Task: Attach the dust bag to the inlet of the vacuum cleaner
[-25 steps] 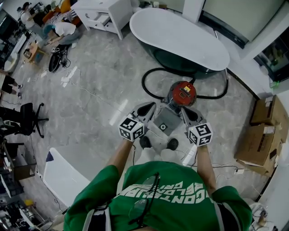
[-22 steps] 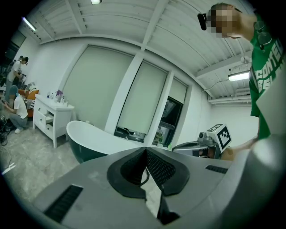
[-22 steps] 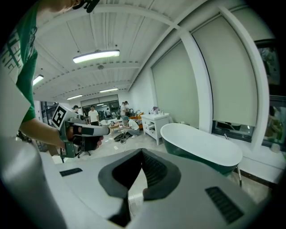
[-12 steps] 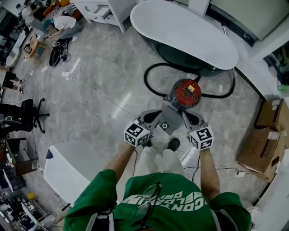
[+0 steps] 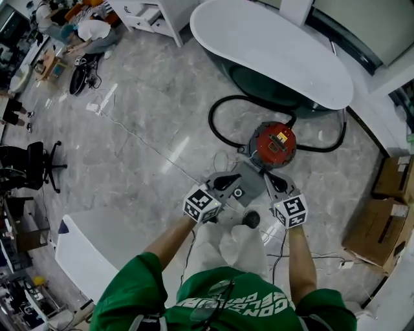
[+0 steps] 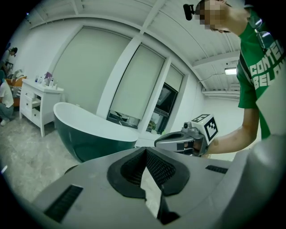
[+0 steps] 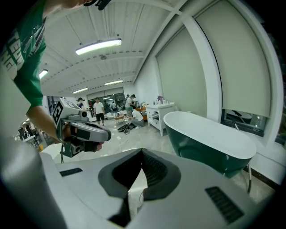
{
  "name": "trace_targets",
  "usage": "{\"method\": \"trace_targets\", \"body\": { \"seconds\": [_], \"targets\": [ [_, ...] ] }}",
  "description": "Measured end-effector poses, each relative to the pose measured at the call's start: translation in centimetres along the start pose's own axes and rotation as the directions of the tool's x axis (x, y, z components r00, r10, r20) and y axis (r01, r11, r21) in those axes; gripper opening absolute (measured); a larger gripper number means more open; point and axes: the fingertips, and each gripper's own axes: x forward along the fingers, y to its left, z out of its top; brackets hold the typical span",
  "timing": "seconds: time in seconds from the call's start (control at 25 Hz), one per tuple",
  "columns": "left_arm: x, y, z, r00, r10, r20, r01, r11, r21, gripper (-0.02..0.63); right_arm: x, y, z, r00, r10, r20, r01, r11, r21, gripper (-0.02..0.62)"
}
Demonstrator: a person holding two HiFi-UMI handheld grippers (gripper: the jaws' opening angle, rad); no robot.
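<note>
Marble floor (image 5: 142,129) beside the bathtub (image 5: 272,45); my left tool (image 5: 229,181) and right tool (image 5: 267,176) pinch the dust bag (image 5: 249,186); their cameras show only its pale sliver; vacuum cleaner (image 5: 274,143) just beyond.

vacuum cleaner (image 5: 274,145) red | dust bag (image 5: 249,181) grey | hose (image 5: 209,120) black | bathtub (image 5: 272,45) white over dark green | shirt (image 5: 226,304) green

This is a big work room set up like a bathroom. A white and green bathtub (image 5: 272,58) sits at the top. A white cabinet (image 5: 152,16) is upper left, an office chair (image 5: 32,168) far left, and cardboard boxes (image 5: 375,226) on the right.
</note>
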Motion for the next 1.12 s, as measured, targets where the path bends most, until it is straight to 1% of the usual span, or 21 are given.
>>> {"method": "trace_targets", "body": {
  "seconds": [0.28,0.44,0.52,0.64,0.72,0.96,1.04,1.12],
  "targets": [
    [2.6,3.0,-8.9,0.996,-0.08,-0.03,0.081,0.996,0.028,0.003,4.5,-1.6,-7.7,1.0,0.007,0.021,-0.007,1.0,0.012,0.008],
    [4.3,6.1,-14.6,0.993,-0.115,-0.037,0.117,0.991,0.067,0.003,6.7,-2.4,-11.8,0.998,0.009,0.065,-0.009,1.0,0.007,0.008],
    [5.5,7.9,-16.9,0.991,-0.128,-0.03,0.13,0.988,0.087,0.003,7.8,-3.1,-13.9,0.996,0.012,0.086,-0.011,1.0,-0.009,0.008],
    [7.4,10.3,-19.9,0.988,-0.15,-0.022,0.152,0.981,0.123,0.003,9.2,-4.4,-17.2,0.991,0.021,0.131,-0.021,1.0,-0.001,0.008],
    [8.9,11.5,-22.2,0.985,-0.169,-0.019,0.17,0.974,0.147,0.003,9.9,-5.3,-19.7,0.988,0.023,0.153,-0.023,1.0,-0.005,0.008],
    [12.5,14.7,-30.1,0.972,-0.233,-0.016,0.231,0.951,0.207,0.003,11.8,-7.8,-28.0,0.984,-0.005,0.176,0.015,0.999,-0.052,0.008],
    [13.7,15.8,-33.3,0.965,-0.26,-0.034,0.261,0.938,0.229,0.003,12.3,-8.5,-31.1,0.984,-0.007,0.178,0.017,0.998,-0.058,0.008],
    [14.9,16.5,-36.4,0.955,-0.293,-0.052,0.296,0.92,0.257,0.003,13.1,-9.1,-34.3,0.984,-0.004,0.176,0.016,0.997,-0.07,0.008]
  ]
}}
